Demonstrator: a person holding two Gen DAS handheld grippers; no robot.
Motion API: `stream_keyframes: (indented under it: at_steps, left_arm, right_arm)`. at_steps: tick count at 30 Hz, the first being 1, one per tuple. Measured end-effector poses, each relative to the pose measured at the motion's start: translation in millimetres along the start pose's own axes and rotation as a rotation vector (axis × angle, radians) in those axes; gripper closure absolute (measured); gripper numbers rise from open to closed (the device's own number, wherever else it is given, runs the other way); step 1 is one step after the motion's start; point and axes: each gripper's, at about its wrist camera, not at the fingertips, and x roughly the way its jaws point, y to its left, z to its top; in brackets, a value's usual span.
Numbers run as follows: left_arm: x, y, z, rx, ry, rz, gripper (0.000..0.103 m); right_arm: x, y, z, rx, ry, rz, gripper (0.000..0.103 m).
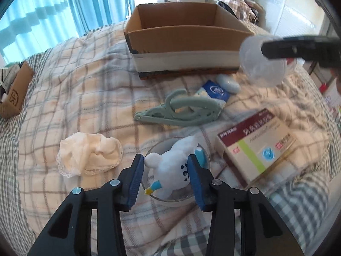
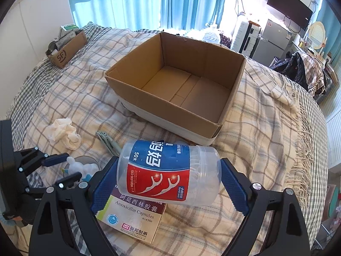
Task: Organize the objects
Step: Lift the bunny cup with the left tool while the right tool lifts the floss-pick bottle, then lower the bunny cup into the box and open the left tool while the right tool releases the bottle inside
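My right gripper [image 2: 168,179] is shut on a clear floss-pick jar [image 2: 168,171] with a blue and red label, held on its side above the bed, in front of the open cardboard box [image 2: 217,125]. The jar [image 1: 264,61] and right gripper also show in the left wrist view, near the box [image 1: 185,59]. My left gripper [image 1: 165,166] has its blue pads on either side of a white plush toy [image 1: 170,166] that lies in a shallow clear dish [image 1: 204,160]. It also shows in the right wrist view [image 2: 64,166].
On the plaid blanket lie a green clip hanger [image 1: 181,111], a blue-white packet [image 1: 213,92], a pale oval case [image 1: 229,83], an amoxicillin box [image 1: 260,147] and a crumpled cream cloth [image 1: 89,153]. A small SF carton [image 2: 68,51] sits far left.
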Motion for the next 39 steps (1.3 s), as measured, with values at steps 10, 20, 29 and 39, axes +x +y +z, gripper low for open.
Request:
stream_keyframes:
  at_steps: [10,20,29,39]
  left_arm:
    - [23,-7,-11,0.039,0.055,-0.082,0.055]
    - [-28,-3,1,0.030,-0.061,-0.028,0.063]
    - [-74,-2,46,0.008,-0.158,0.056,0.063]
    - [-78,-9,125,-0.039,-0.275,-0.014,0.064]
  right_arm:
    - [-6,1,-1,0.001,-0.008,0.006,0.012]
    - [-18,0,0,0.012,-0.040,0.020,0.012]
    - [-52,-10,8,0.047,-0.124,0.051,0.012]
    - [-69,-40,38,0.090,-0.217,0.052,0.012]
